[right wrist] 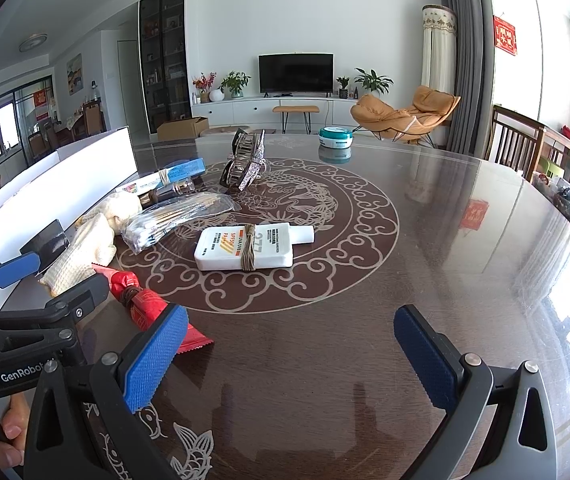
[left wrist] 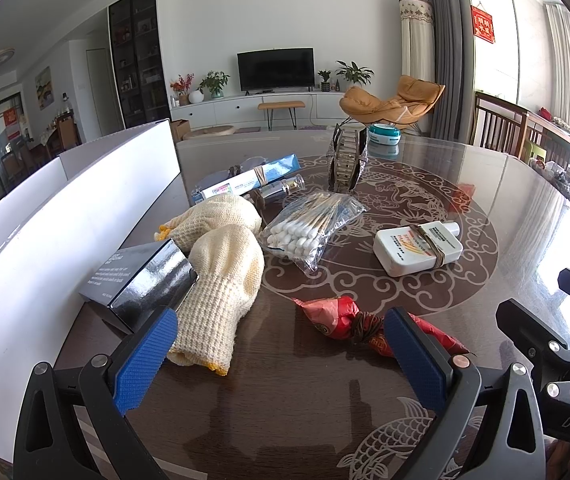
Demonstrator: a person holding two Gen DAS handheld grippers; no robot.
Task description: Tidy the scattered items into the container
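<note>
My left gripper (left wrist: 285,350) stands open low over the table, empty. A cream knitted glove (left wrist: 221,280) lies by its left finger, a red wrapped packet (left wrist: 349,322) by its right finger. Beyond lie a black box (left wrist: 145,276), a bag of cotton swabs (left wrist: 309,226), a white sunscreen bottle (left wrist: 419,248) and a blue-white tube box (left wrist: 245,178). The white container (left wrist: 65,216) stands along the left. My right gripper (right wrist: 291,354) is open and empty over bare table, the red packet (right wrist: 145,304) left of it, the sunscreen bottle (right wrist: 247,246) ahead.
A sparkly hair claw (right wrist: 245,164) stands mid-table and a teal round tin (right wrist: 335,136) sits at the far edge. Wooden chairs (right wrist: 515,144) stand at the right side. The dark glass table (right wrist: 405,240) has bare surface to the right. A hand (right wrist: 9,436) holds the left gripper.
</note>
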